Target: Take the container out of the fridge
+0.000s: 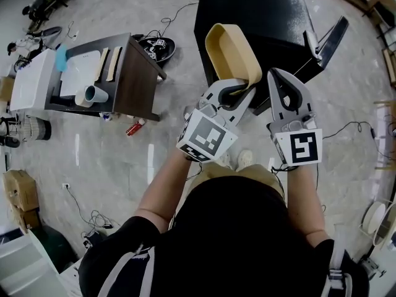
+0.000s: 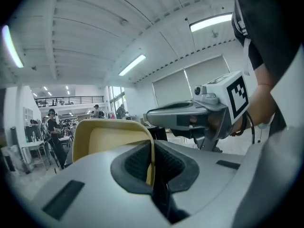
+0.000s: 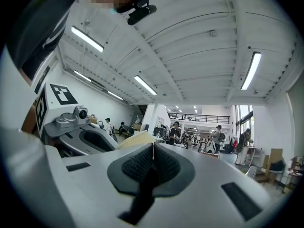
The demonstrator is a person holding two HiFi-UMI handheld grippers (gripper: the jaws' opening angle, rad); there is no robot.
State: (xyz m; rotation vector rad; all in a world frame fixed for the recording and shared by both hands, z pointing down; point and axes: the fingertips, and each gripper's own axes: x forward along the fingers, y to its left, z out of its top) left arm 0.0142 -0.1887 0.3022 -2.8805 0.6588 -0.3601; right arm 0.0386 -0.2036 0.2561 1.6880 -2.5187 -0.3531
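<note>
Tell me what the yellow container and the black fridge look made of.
Container: likely plastic, matte pale yellow; thin, smoothly moulded wall with rounded corners, pinched by the left gripper.
Fridge: probably painted metal, black with a faint sheen; flat, hard top.

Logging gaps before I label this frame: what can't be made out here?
- Inside of the fridge: head view shows only its black top.
- Lower half of the container: left gripper view, the left gripper covers it.
- Whether the right gripper touches the container: unclear everywhere.
- Things on the side table: head view, too small.
</note>
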